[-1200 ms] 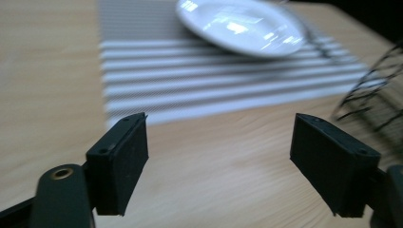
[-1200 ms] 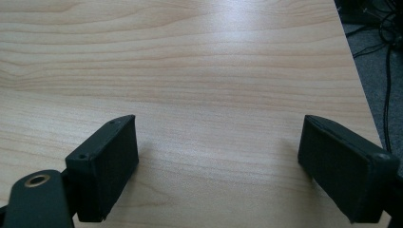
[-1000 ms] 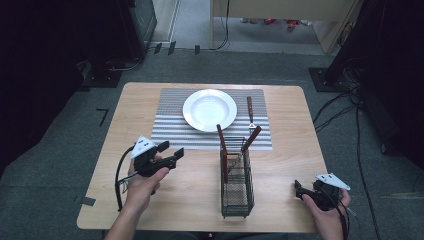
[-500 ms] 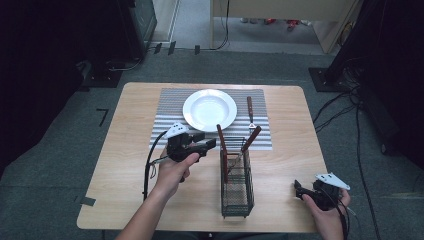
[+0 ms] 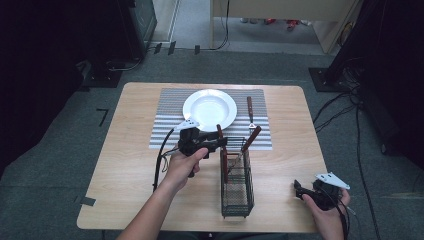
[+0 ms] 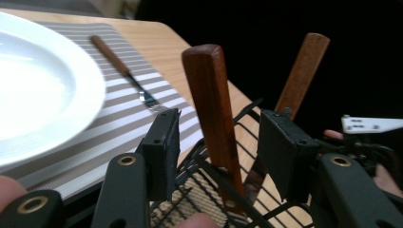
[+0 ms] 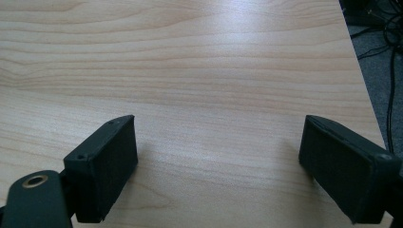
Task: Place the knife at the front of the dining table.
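Observation:
A black wire basket (image 5: 236,186) stands on the wooden table and holds two wooden-handled utensils upright. My left gripper (image 5: 223,143) is at the basket's far end. In the left gripper view the darker handle (image 6: 211,109) stands between the jaws of my left gripper (image 6: 221,145), with a gap on each side. These jaws have just been closing, and the pads do not press on the handle. The lighter handle (image 6: 302,71) leans behind the right jaw. My right gripper (image 5: 300,190) rests open near the table's front right corner, nothing between its jaws (image 7: 218,166).
A white plate (image 5: 210,109) sits on a striped placemat (image 5: 165,132) at the back of the table. A wooden-handled fork (image 5: 249,112) lies on the mat right of the plate. The left gripper's cable (image 5: 161,155) trails over the table.
My left hand has travelled right from the table's left side to the basket, and its jaws now flank the darker handle. The right hand has stayed put.

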`<state>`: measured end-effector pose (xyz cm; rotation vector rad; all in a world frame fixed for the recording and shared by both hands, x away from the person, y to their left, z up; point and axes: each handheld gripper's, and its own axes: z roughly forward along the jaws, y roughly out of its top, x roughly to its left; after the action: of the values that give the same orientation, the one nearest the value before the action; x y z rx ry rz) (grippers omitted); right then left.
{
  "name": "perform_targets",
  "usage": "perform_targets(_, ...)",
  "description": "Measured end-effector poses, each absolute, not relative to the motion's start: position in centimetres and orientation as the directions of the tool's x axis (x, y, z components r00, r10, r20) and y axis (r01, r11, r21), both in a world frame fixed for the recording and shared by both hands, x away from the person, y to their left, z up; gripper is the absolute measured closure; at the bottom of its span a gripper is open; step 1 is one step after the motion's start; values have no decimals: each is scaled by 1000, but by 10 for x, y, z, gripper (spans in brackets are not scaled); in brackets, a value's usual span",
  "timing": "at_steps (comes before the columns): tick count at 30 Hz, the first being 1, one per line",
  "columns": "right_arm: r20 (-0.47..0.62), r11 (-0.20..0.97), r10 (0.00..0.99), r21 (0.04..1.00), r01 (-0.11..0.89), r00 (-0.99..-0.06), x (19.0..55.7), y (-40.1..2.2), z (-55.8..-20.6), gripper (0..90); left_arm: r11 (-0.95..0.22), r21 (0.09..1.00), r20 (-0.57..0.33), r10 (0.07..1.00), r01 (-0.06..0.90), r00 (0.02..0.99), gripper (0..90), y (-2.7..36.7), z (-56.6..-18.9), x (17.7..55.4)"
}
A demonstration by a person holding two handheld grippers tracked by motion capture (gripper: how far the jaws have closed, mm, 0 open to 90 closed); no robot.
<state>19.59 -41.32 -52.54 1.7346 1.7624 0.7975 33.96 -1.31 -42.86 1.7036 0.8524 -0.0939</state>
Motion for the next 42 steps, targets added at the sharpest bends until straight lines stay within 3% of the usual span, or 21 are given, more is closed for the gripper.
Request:
perform_targets(6, 29, -2, 999, 732, 682, -29, 196, -413, -525, 122, -48, 813, -494, 469, 580, 732, 571, -12, -430, 343)
perform_targets(10, 30, -2, 999, 731, 682, -29, 196, -413, -525, 122, -65, 815, -478, 487, 576, 731, 710, -11, -426, 343)
perform_targets(16, 30, -2, 999, 731, 682, -29, 196, -413, -525, 122, -28, 821, -501, 443, 570, 744, 754, -10, -416, 339)
perform_targets(23, 30, -3, 999, 731, 682, -28, 196, -413, -525, 122, -13, 848, -473, 430, 530, 769, 763, -11, -397, 330)
perform_targets(30, 30, -2, 999, 731, 682, -29, 196, -413, -525, 122, -6, 903, -374, 477, 429, 795, 763, -10, -363, 319)
perform_targets(42, 29, 1, 999, 732, 681, -32, 196, -413, -526, 119, 48, 926, -346, 503, 375, 792, 763, 21, -322, 317)
